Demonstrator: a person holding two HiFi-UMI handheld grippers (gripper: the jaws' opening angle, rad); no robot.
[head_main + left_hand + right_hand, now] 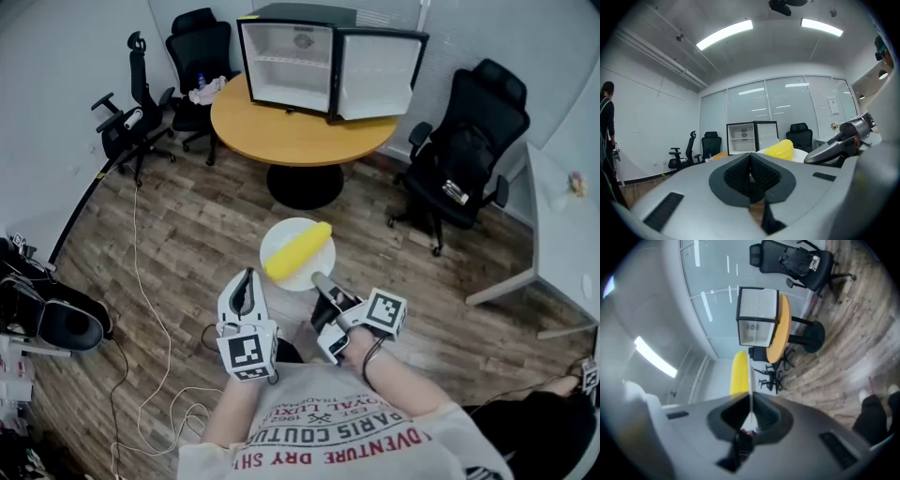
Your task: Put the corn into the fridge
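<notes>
1. Head view
   - I am seeing the right hand-held gripper pinching the near rim of the white plate.
   - The corn is lying loose across that plate. It is being held above the floor, well apart from the table and the fridge on it.
   - The left hand-held gripper is riding just beside and carrying nothing.
   - Risk, in my judgement: with a grip on one edge only, the plate may be tipping on the way over, and the corn would roll off onto the floor.

2. Left gripper view
   - The left hand-held gripper is showing its jaws pressed together on nothing.
   - The corn is sitting beyond them to the right, and the fridge is standing open far behind.
   - Risk: this side is giving the plate no support, and a careless swing could knock it.

3. Right gripper view
   - The right hand-held gripper is clamping the thin plate edge, with the corn past it.
   - The fridge is waiting ahead on the table.
   - Risk: the pads may be slipping on so thin a rim, or the plate may strike the door or frame on entry.
</notes>
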